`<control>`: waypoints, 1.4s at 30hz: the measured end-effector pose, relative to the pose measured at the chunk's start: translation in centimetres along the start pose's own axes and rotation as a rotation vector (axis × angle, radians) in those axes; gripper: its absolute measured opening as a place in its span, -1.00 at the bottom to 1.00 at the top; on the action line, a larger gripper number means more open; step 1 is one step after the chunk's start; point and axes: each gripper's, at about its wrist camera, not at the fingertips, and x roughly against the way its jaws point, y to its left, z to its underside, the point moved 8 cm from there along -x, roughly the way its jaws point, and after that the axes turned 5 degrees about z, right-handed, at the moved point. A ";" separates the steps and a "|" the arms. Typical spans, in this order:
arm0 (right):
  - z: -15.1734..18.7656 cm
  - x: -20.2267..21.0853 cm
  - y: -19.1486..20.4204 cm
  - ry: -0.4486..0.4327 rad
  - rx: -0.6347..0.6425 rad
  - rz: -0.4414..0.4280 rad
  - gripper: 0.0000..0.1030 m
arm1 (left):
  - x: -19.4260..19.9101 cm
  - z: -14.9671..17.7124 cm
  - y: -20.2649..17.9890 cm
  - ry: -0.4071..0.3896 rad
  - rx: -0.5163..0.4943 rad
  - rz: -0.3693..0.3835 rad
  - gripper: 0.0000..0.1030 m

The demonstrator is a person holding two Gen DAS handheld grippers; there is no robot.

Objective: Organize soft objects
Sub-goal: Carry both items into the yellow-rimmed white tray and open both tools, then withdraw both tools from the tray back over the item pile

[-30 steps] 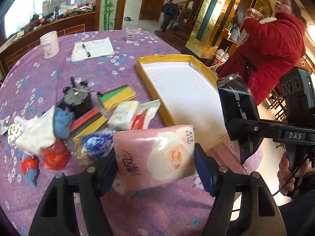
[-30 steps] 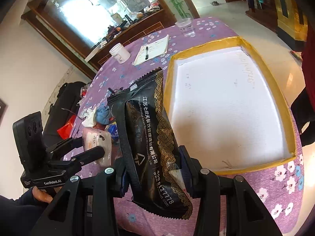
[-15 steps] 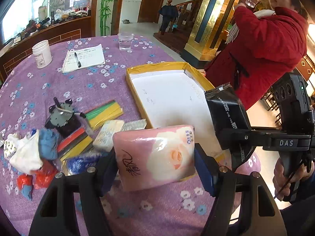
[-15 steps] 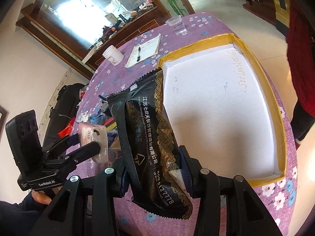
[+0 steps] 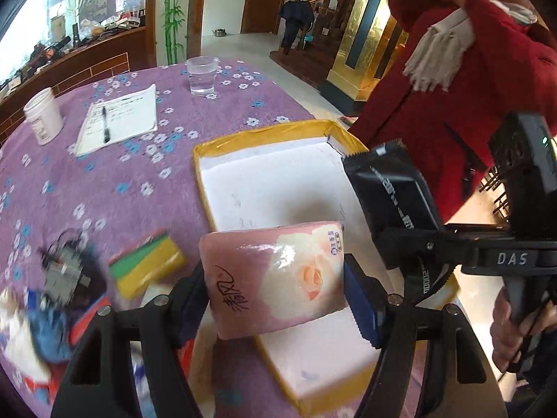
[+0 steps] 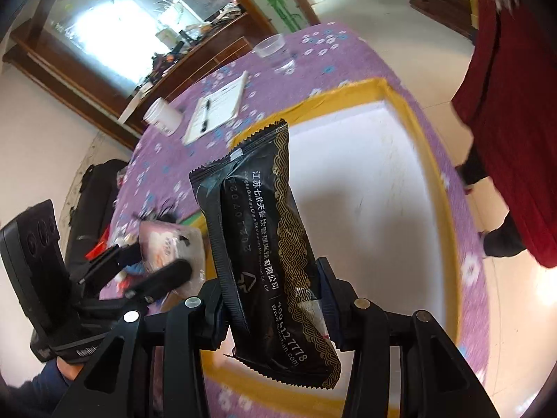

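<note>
Partly hidden—left claw (image 5: 275, 308) clamping tissue pack (image 5: 275, 278), right claw (image 6: 273, 304) gripping black packet (image 6: 264, 254), clutter blurred.

L hand-held gripper (image 5: 275, 299): clamped, angled down | R hand-held gripper (image 6: 275, 303): clamped, angled down

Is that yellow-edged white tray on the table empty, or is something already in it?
Empty. The tray's white floor shows bare; the pink tissue pack and black packet are gripped above it.
</note>
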 end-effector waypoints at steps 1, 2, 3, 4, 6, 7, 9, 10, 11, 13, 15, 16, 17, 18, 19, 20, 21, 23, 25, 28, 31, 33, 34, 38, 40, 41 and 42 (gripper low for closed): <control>-0.8 -0.5 -0.3 0.002 -0.002 0.011 -0.08 | -0.8 -0.4 0.2 0.008 0.002 -0.012 0.37; -1.6 -1.2 -0.8 0.004 -0.009 0.027 -0.08 | -1.8 -0.9 0.4 0.020 0.004 -0.015 0.37; -2.4 -1.9 -1.2 0.010 -0.012 0.039 -0.08 | -2.6 -1.1 0.6 0.027 0.006 -0.020 0.37; -3.1 -2.7 -1.6 0.019 -0.015 0.052 -0.08 | -3.6 -1.5 1.0 0.036 0.005 -0.048 0.37; -4.3 -4.1 -2.4 0.030 -0.030 0.078 -0.08 | -5.4 -2.0 1.3 0.060 0.003 -0.064 0.37; -4.8 -4.9 -2.7 0.041 -0.036 0.082 -0.08 | -6.3 -2.1 1.5 0.076 0.015 -0.066 0.37; -5.6 -6.0 -3.2 0.048 -0.039 0.106 -0.08 | -7.5 -2.4 1.6 0.089 0.026 -0.066 0.37; -6.0 -6.6 -3.4 0.052 -0.039 0.114 -0.08 | -8.0 -2.7 1.5 0.088 0.022 -0.065 0.37; -6.2 -7.1 -3.4 0.059 -0.036 0.117 -0.08 | -8.4 -2.8 1.4 0.086 0.017 -0.071 0.37; -6.7 -8.0 -3.6 0.069 -0.040 0.130 -0.08 | -9.2 -2.9 1.8 0.094 0.018 -0.092 0.37; -7.0 -8.9 -3.5 0.083 -0.037 0.132 -0.07 | -9.7 -2.9 2.3 0.103 0.033 -0.101 0.37; -7.1 -9.0 -3.4 0.086 -0.039 0.133 -0.05 | -9.5 -3.0 2.3 0.087 0.032 -0.103 0.37; -7.1 -9.2 -3.2 0.087 -0.039 0.131 -0.05 | -9.5 -3.0 2.4 0.082 0.035 -0.101 0.37; -7.2 -9.4 -2.9 0.091 -0.038 0.126 -0.05 | -9.4 -3.0 2.4 0.082 0.041 -0.092 0.38; -7.3 -9.6 -2.7 0.094 -0.036 0.123 -0.04 | -9.4 -2.9 2.4 0.080 0.044 -0.085 0.40; -7.3 -9.7 -2.6 0.097 -0.032 0.125 -0.01 | -9.4 -2.9 2.4 0.077 0.045 -0.080 0.47; -7.3 -9.8 -2.5 0.096 -0.030 0.137 0.07 | -9.4 -2.9 2.3 0.077 0.046 -0.072 0.49; -7.4 -9.8 -2.5 0.090 -0.032 0.152 0.20 | -9.3 -2.8 2.1 0.077 0.051 -0.059 0.55; -7.5 -9.6 -2.8 0.084 -0.044 0.150 0.36 | -9.0 -2.7 2.0 0.066 0.055 -0.051 0.56; -7.3 -8.4 -3.1 0.062 -0.073 0.125 0.37 | -8.7 -2.3 1.8 0.067 0.065 -0.034 0.56; -6.5 -7.1 -3.0 0.037 -0.088 0.110 0.39 | -7.9 -1.6 1.4 0.045 0.066 -0.041 0.56; -5.3 -6.0 -2.8 0.011 -0.082 0.109 0.39 | -7.4 -1.2 1.0 0.025 0.052 -0.057 0.56; -4.9 -5.6 -2.6 0.002 -0.072 0.119 0.40 | -7.0 -0.9 0.7 0.012 0.041 -0.067 0.56; -3.0 -3.6 -1.3 -0.041 -0.023 0.153 0.40 | -5.9 0.1 -0.3 -0.001 0.011 -0.065 0.56; -2.3 -2.7 -0.7 -0.057 -0.012 0.154 0.40 | -5.2 0.4 -0.5 -0.010 0.005 -0.062 0.56; -2.0 -2.3 -0.4 -0.067 -0.012 0.149 0.40 | -4.9 0.5 -0.6 -0.012 0.003 -0.061 0.56; -1.7 -2.0 -0.1 -0.071 -0.013 0.146 0.40 | -4.5 0.6 -0.6 -0.016 0.002 -0.064 0.56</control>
